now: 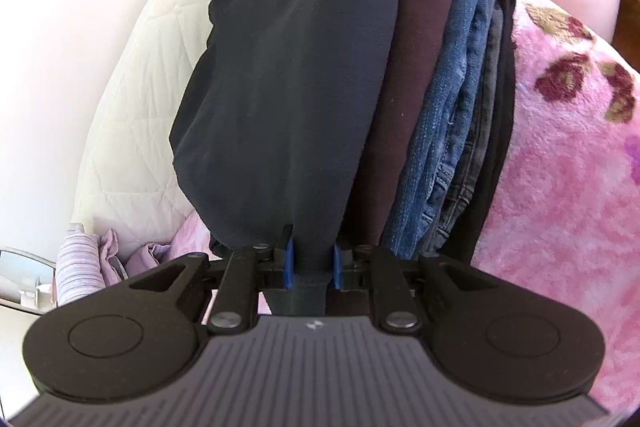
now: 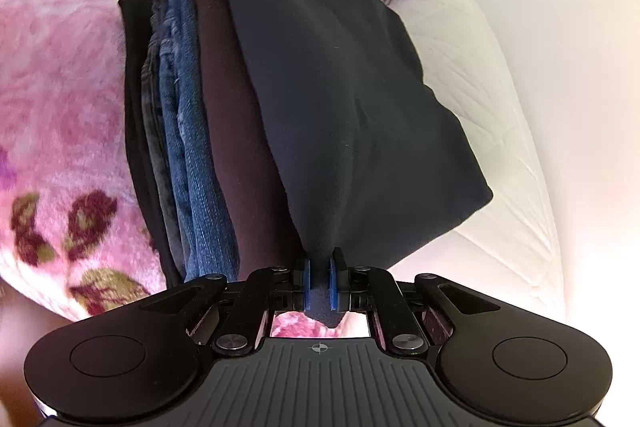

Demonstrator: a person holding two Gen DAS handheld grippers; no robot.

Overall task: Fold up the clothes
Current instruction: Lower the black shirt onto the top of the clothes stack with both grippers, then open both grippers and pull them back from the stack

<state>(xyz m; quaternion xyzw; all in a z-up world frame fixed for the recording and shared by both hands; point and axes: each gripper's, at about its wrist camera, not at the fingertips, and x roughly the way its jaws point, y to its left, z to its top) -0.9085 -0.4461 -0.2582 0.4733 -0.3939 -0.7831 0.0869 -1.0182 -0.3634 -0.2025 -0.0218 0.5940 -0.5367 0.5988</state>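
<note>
left gripper and right gripper each clenched on folded dark navy fabric garment. lower level onto stack of folded jeans and maroon cloth, edges aligned, then release.

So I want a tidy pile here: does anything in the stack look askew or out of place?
Mostly neat. The dark navy garment, pinched at opposite ends by the left gripper and right gripper, overhangs the maroon layer toward the white mattress. The jeans' edges look uneven.

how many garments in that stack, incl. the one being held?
5 visible: navy top pinched by both grippers, maroon piece, blue jeans, grey denim, black one lowest. More may be hidden.
</note>
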